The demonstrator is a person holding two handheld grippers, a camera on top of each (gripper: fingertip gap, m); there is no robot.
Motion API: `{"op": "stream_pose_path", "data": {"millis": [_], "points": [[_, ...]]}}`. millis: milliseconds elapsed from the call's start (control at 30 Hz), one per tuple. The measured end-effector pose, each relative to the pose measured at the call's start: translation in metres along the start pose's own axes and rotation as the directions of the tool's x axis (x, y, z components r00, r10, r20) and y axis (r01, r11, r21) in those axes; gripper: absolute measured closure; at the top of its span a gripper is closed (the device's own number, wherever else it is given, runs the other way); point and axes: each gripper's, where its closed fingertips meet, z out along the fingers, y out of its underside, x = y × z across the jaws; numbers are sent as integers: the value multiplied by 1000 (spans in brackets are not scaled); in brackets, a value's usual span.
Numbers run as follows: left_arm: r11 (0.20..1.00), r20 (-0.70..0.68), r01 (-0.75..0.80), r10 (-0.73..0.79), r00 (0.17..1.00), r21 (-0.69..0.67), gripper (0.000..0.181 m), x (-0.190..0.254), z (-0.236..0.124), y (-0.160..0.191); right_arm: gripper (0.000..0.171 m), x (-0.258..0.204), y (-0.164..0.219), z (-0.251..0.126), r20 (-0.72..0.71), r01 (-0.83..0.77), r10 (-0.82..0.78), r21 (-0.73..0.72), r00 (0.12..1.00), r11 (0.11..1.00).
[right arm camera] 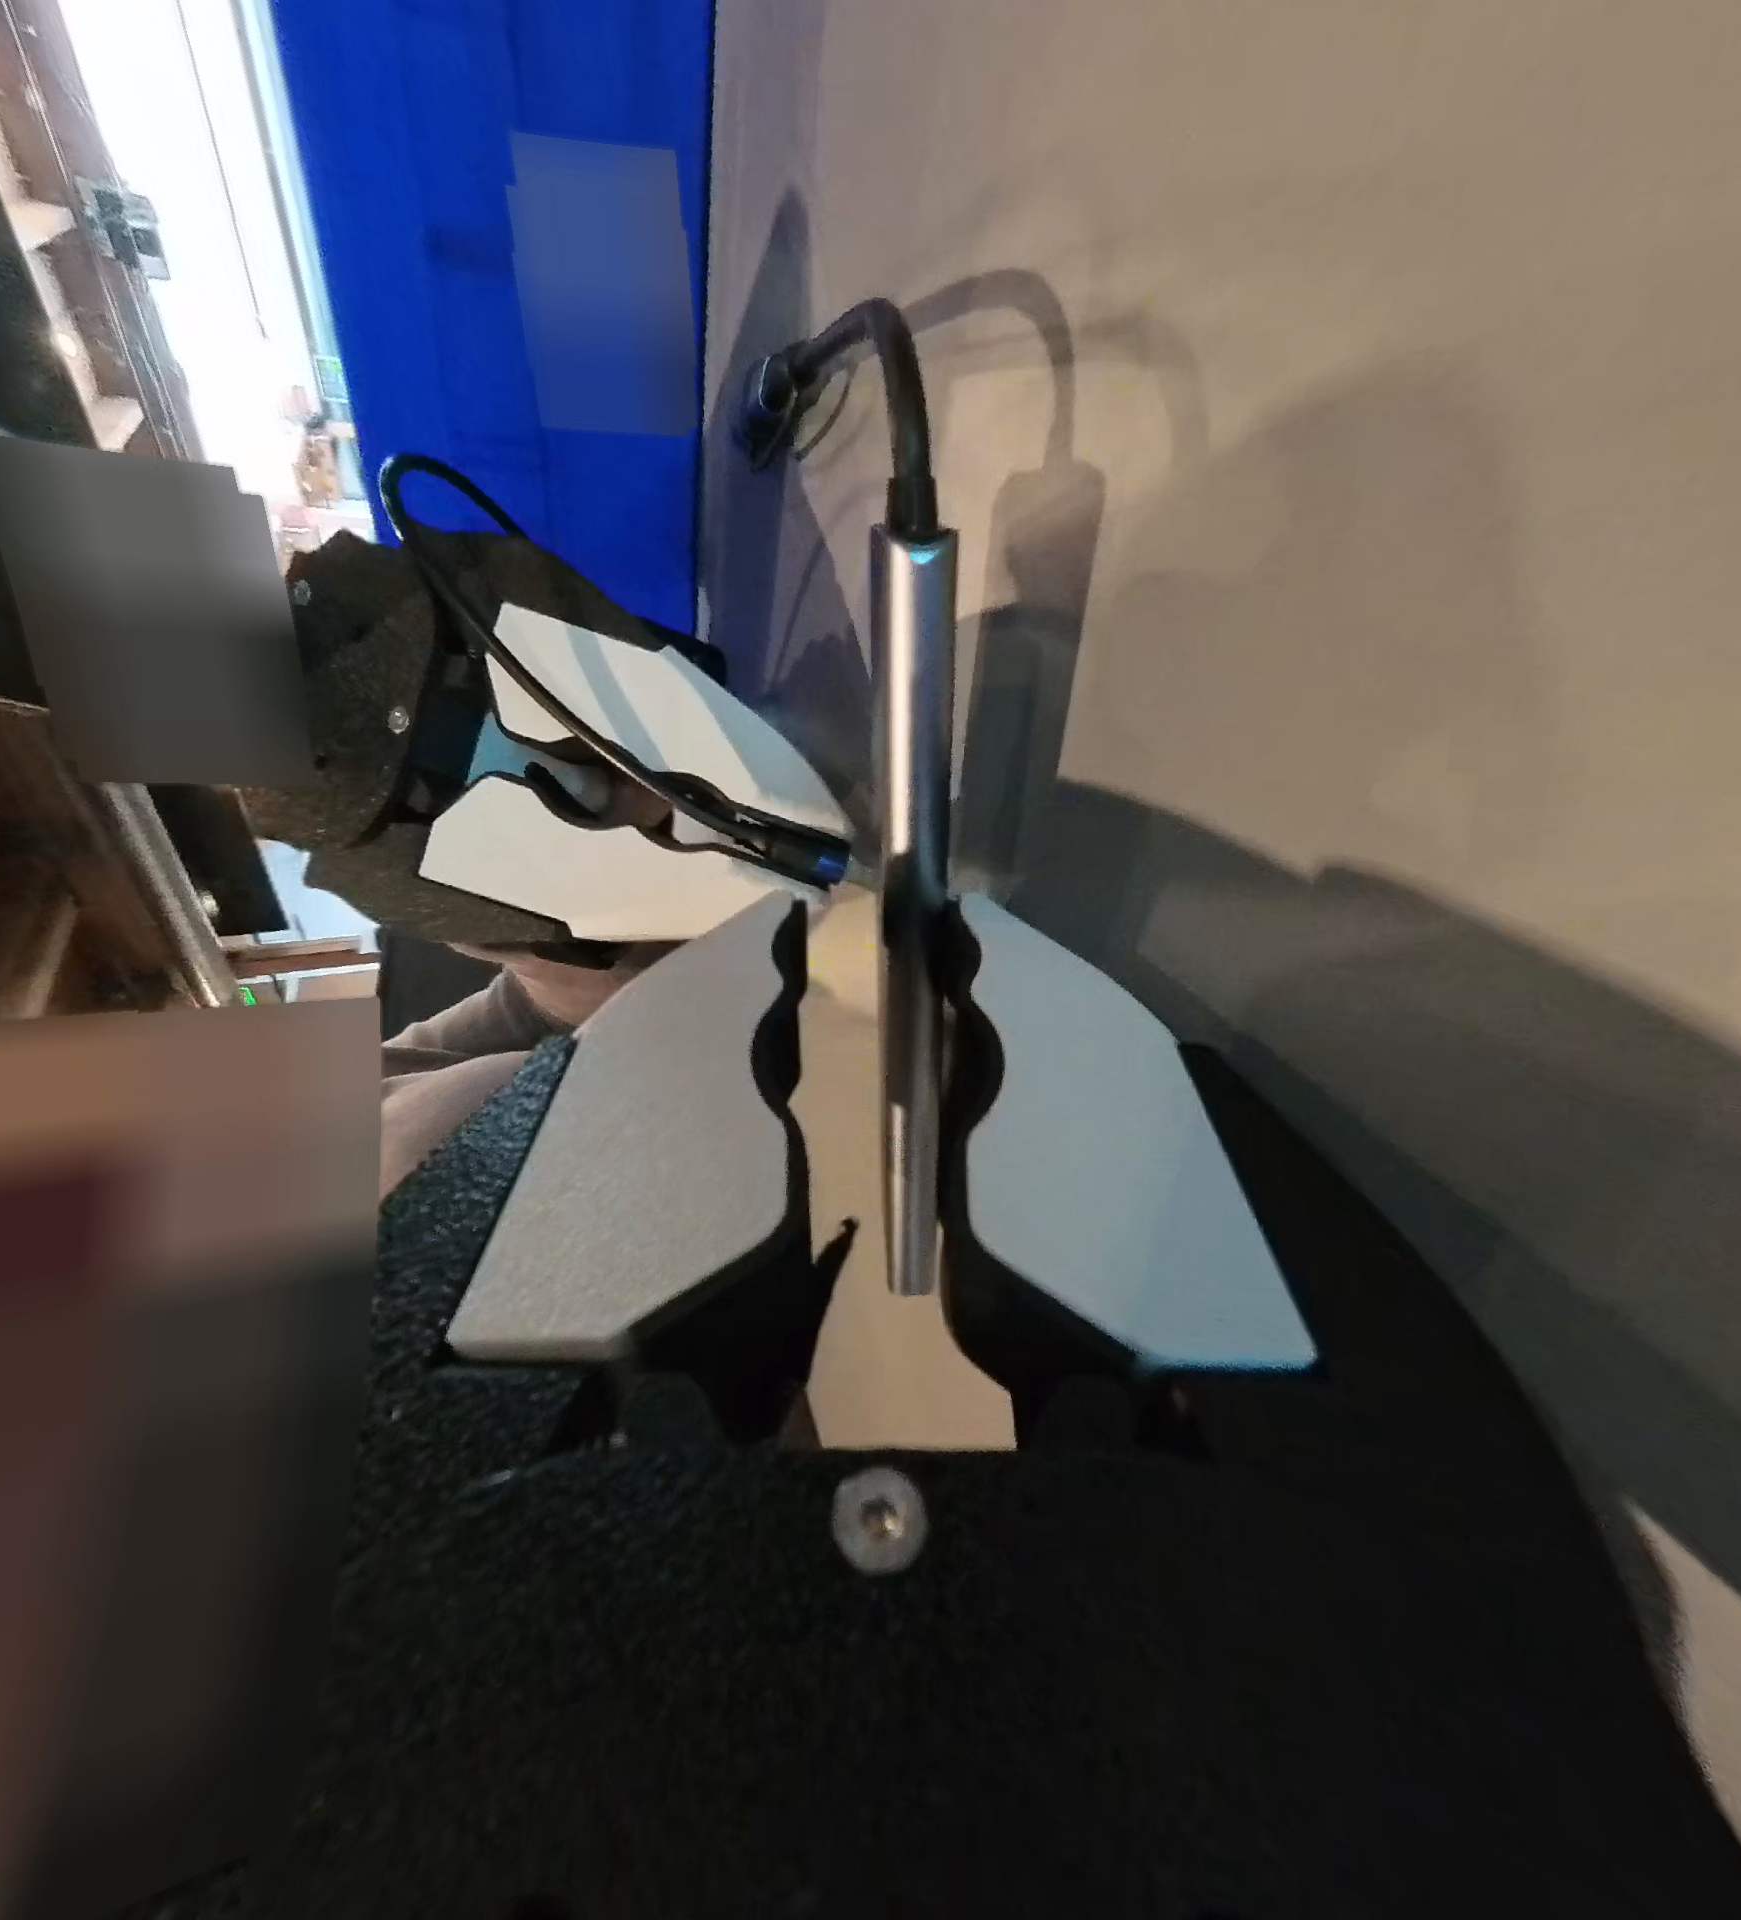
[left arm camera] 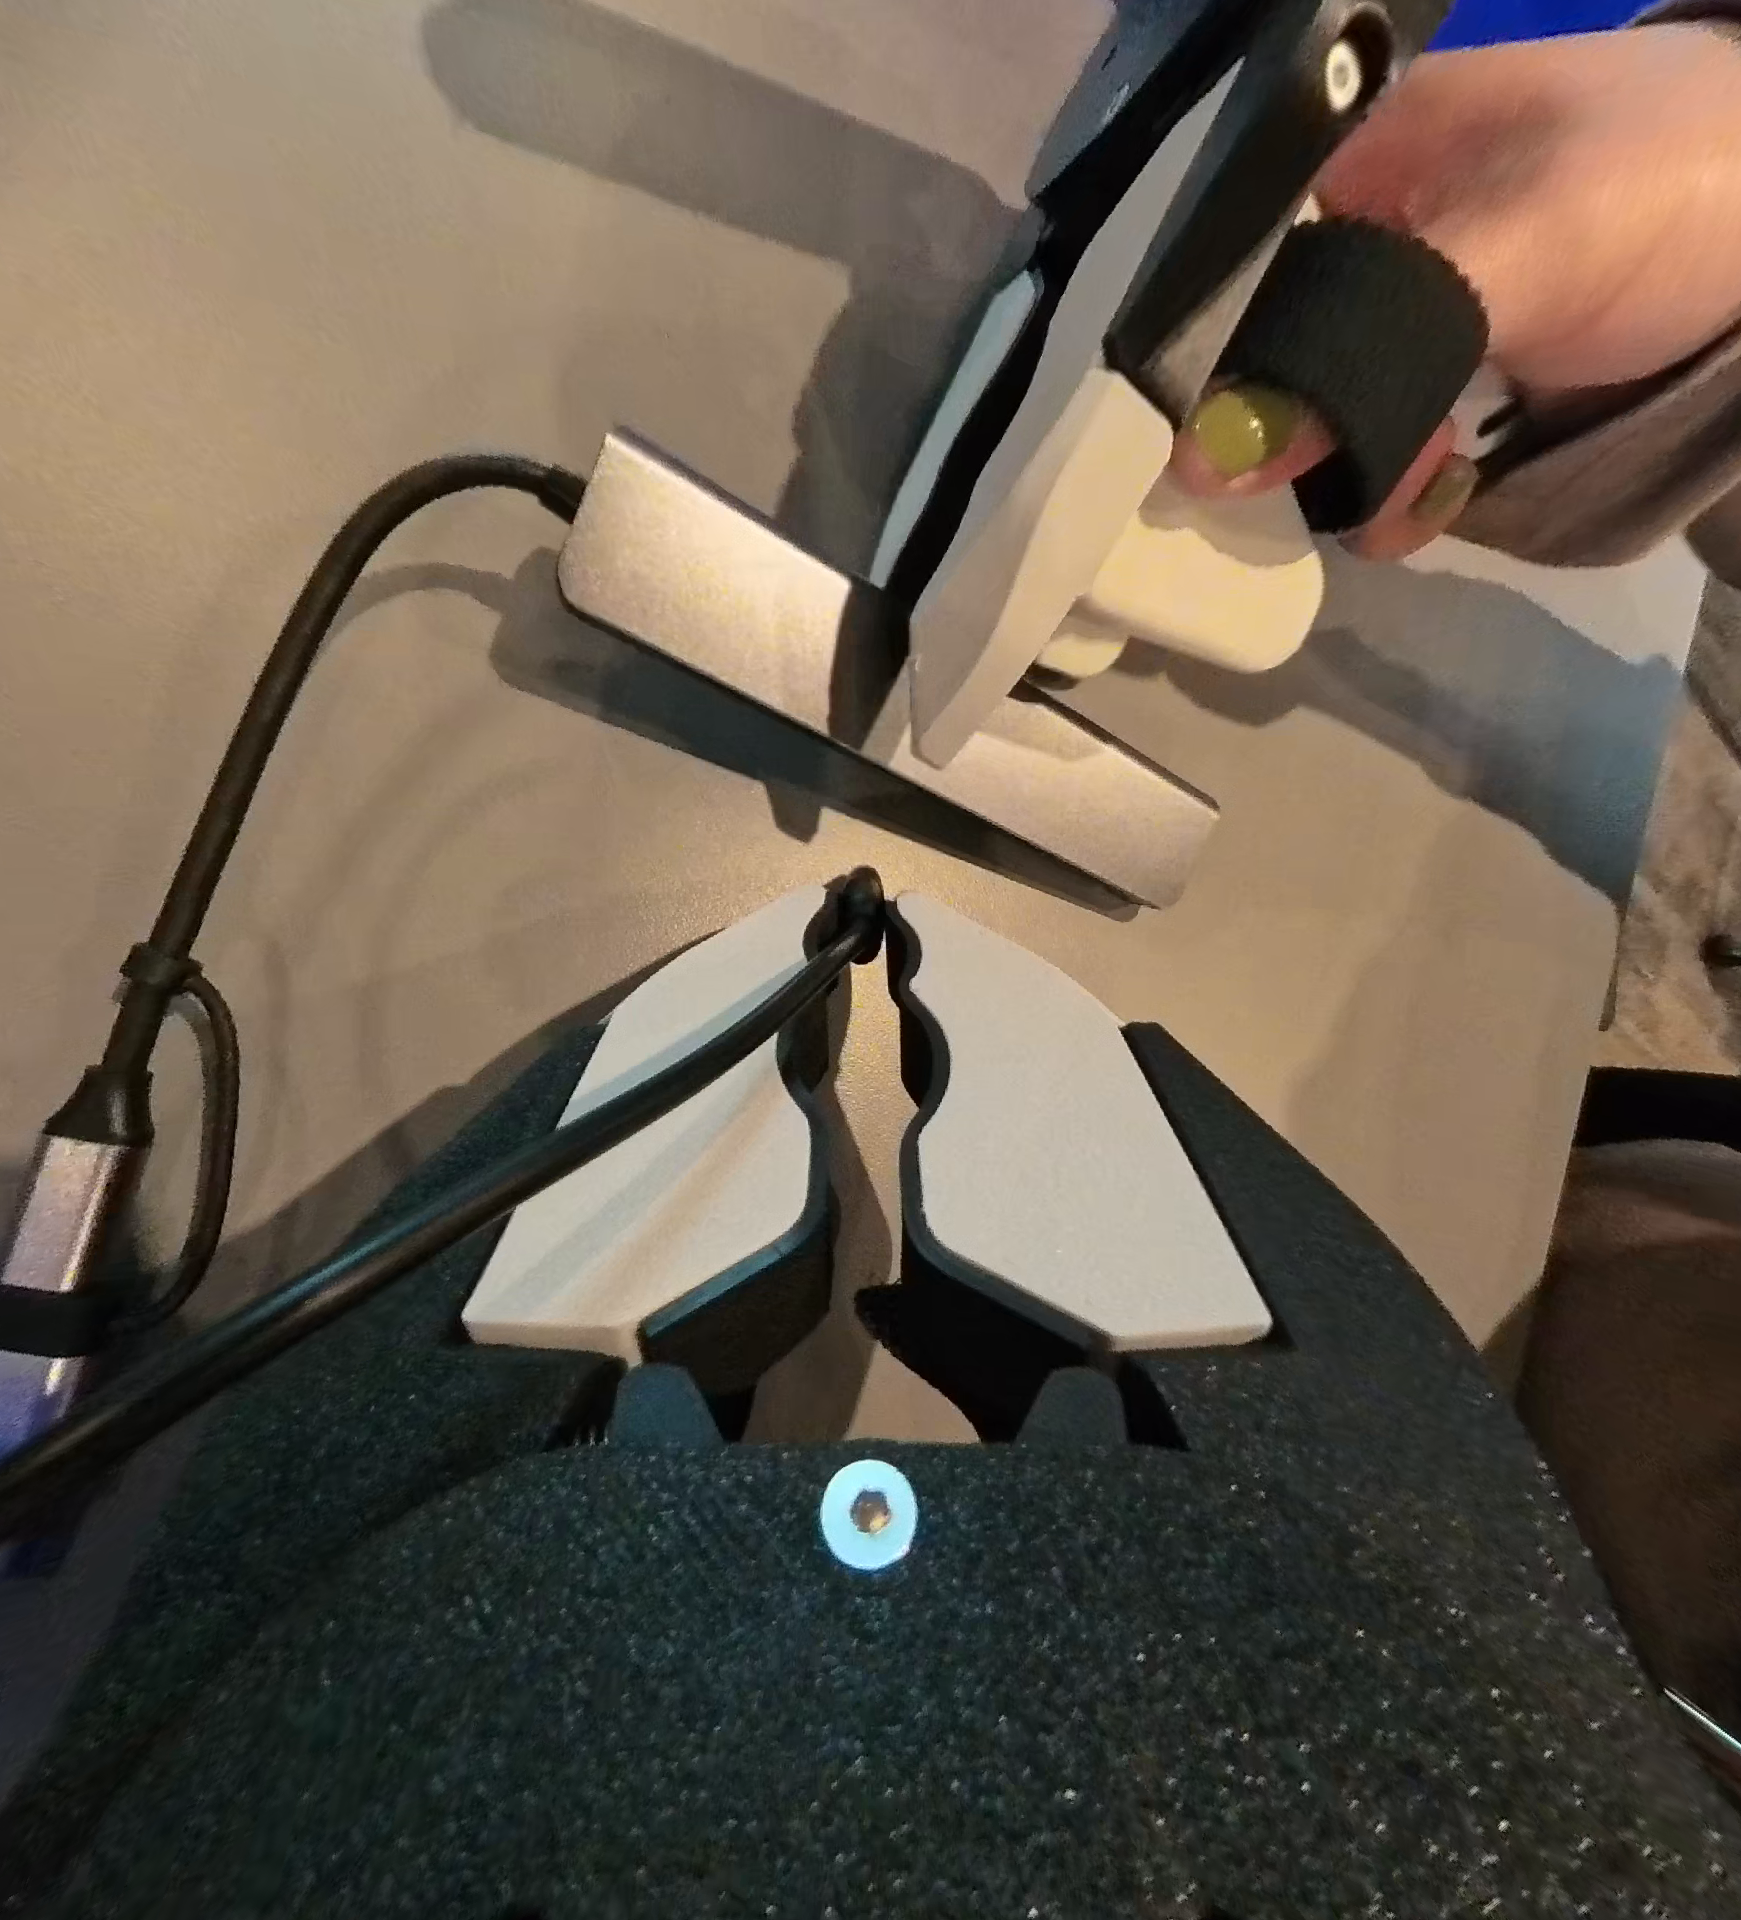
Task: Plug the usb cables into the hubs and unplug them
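Observation:
A flat grey hub (left arm camera: 741,613) hangs tilted above the beige table (left arm camera: 222,312). My right gripper (left arm camera: 907,717) comes down from above and straddles it. In the right wrist view the hub (right arm camera: 913,727) stands edge-on between my right gripper's (right arm camera: 876,914) fingers, against the right one, with a gap at the left. My left gripper (left arm camera: 871,914) is shut on the plug of a thin black USB cable (left arm camera: 533,1143). The plug's blue tip (right arm camera: 835,868) is right at the hub's dark port side. I cannot tell if it is in.
The hub's own thick black cable (left arm camera: 253,748) curves left to a grey metal connector (left arm camera: 66,1195) at the lower left. A person's hand (left arm camera: 1572,208) holds the right gripper. The table's edge (left arm camera: 1655,727) is to the right. A blue panel (right arm camera: 492,312) stands behind. Only a small space, under 4 cm, lies between the two pairs of fingers.

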Motion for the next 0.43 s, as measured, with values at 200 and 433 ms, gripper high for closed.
{"op": "stream_pose_path", "data": {"millis": [200,433], "points": [[1000,-24,4,-4,1000,1,173,2,-1,1,162,8,2,-3,-45,21,-21,-5,999,1000],[959,-373,68,41,927,274,174,46,-44,-37,162,-59,10,-22,265,337,-390,225,882,914]]}}
